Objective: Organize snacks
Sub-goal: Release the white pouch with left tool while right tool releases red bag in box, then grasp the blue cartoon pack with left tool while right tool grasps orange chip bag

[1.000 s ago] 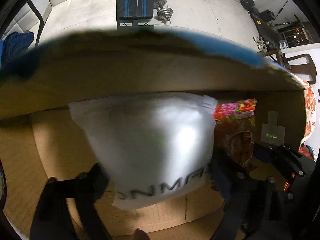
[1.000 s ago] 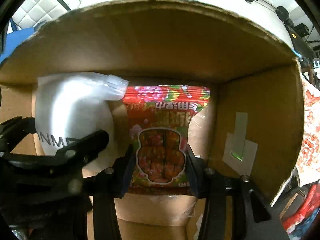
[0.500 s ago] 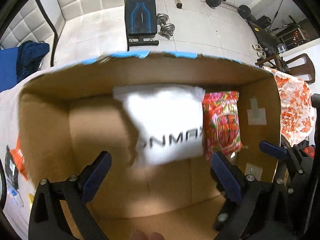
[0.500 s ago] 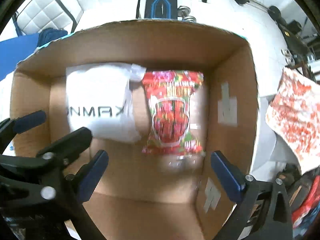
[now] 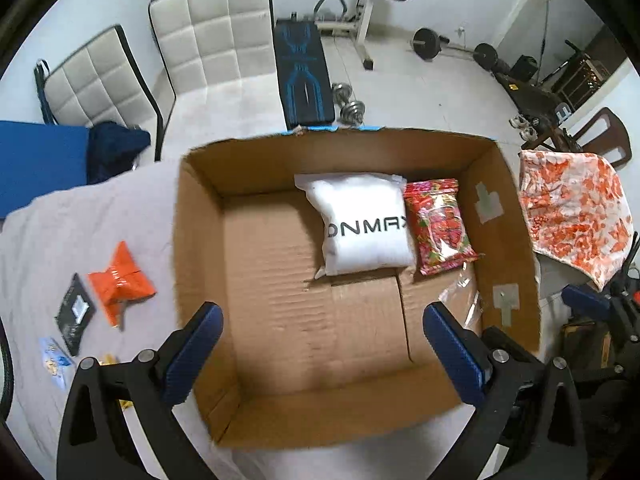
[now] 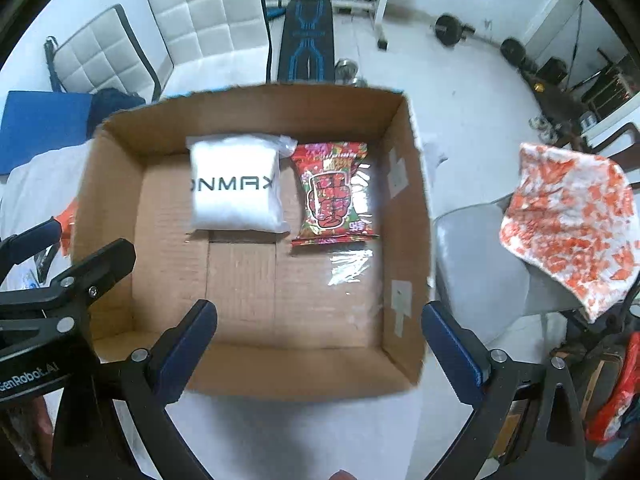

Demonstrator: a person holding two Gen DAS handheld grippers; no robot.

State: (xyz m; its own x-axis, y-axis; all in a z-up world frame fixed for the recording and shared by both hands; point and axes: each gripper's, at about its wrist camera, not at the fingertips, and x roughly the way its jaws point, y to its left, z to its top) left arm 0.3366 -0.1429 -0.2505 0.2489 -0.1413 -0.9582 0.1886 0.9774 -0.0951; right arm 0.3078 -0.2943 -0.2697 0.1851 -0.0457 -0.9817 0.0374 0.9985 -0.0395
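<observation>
An open cardboard box (image 5: pixel 200 240) (image 6: pixel 404 216) sits on a white cloth. Inside, at the far side, a white pouch (image 5: pixel 364 224) (image 6: pixel 234 184) lies next to a red patterned snack bag (image 5: pixel 440 224) (image 6: pixel 334 192). My left gripper (image 5: pixel 320 336) hovers open above the box's near part, holding nothing. My right gripper (image 6: pixel 320 332) is also open and empty above the near wall. The left gripper (image 6: pixel 60 248) shows at the left edge of the right wrist view. Loose on the cloth left of the box lie an orange packet (image 5: pixel 120 284), a black packet (image 5: pixel 76 316) and a small blue packet (image 5: pixel 54 360).
White padded chairs (image 5: pixel 208 32) and a blue weight bench (image 5: pixel 304 72) stand beyond the table, with dumbbells on the floor. An orange-patterned cloth (image 5: pixel 576 216) (image 6: pixel 572 224) drapes over a chair to the right. A blue item (image 5: pixel 40 160) lies at far left.
Both grippers let go of their packs and drew back and up out of the box. The white pouch and red bag now lie side by side on the box floor.
</observation>
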